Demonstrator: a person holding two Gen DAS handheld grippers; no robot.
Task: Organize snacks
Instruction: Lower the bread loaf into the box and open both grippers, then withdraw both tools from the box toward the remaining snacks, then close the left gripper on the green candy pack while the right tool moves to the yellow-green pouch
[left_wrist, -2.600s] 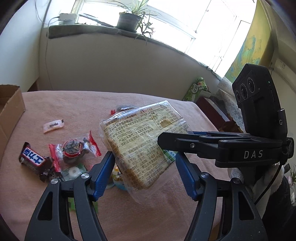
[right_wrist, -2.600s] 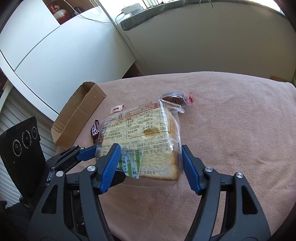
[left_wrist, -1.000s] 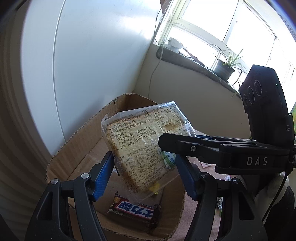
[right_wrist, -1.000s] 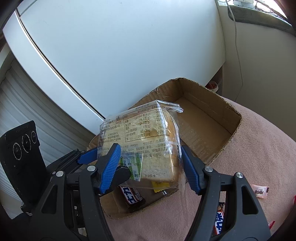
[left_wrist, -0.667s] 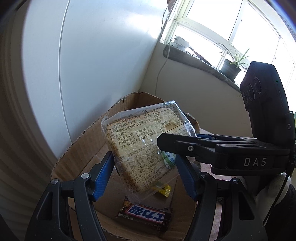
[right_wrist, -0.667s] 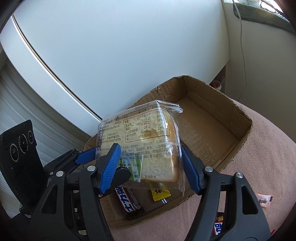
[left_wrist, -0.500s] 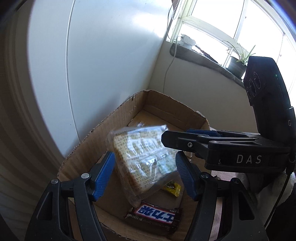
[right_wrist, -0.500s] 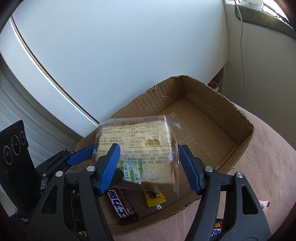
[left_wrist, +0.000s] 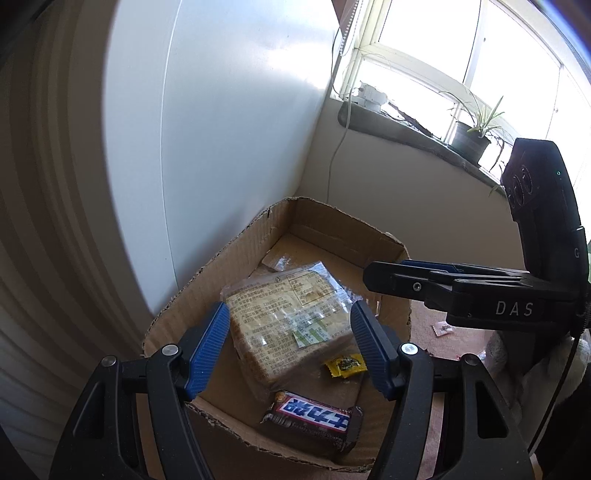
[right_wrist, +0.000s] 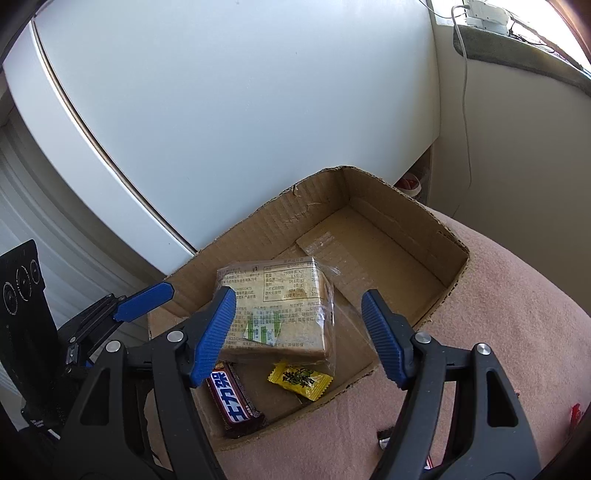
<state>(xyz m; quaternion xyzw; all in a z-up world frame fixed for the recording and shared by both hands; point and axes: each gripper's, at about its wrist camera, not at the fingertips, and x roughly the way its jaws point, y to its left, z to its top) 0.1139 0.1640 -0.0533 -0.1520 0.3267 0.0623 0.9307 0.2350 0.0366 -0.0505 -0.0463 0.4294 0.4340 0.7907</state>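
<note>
A clear bag of sliced bread (left_wrist: 280, 325) (right_wrist: 277, 295) lies flat inside the open cardboard box (left_wrist: 236, 251) (right_wrist: 406, 206). A dark chocolate bar (left_wrist: 314, 413) (right_wrist: 232, 398) and a small yellow candy (left_wrist: 345, 363) (right_wrist: 299, 380) lie beside it near the box's front wall. My left gripper (left_wrist: 290, 321) hovers open above the bag and holds nothing. My right gripper (right_wrist: 298, 299) also hangs over the box, its jaws opening. The bread lies below them, and neither pad touches it. Each gripper shows at the edge of the other's view.
The box sits at the edge of a table under a pink cloth (right_wrist: 498, 332), against a white cabinet front (right_wrist: 221, 110). A small pink-and-white candy (left_wrist: 441, 328) lies on the cloth to the right. A windowsill with a potted plant (left_wrist: 469, 136) is behind.
The bread bag was held up between both grippers, carried from the table to over the box, then let go. It has dropped flat onto the box floor.
</note>
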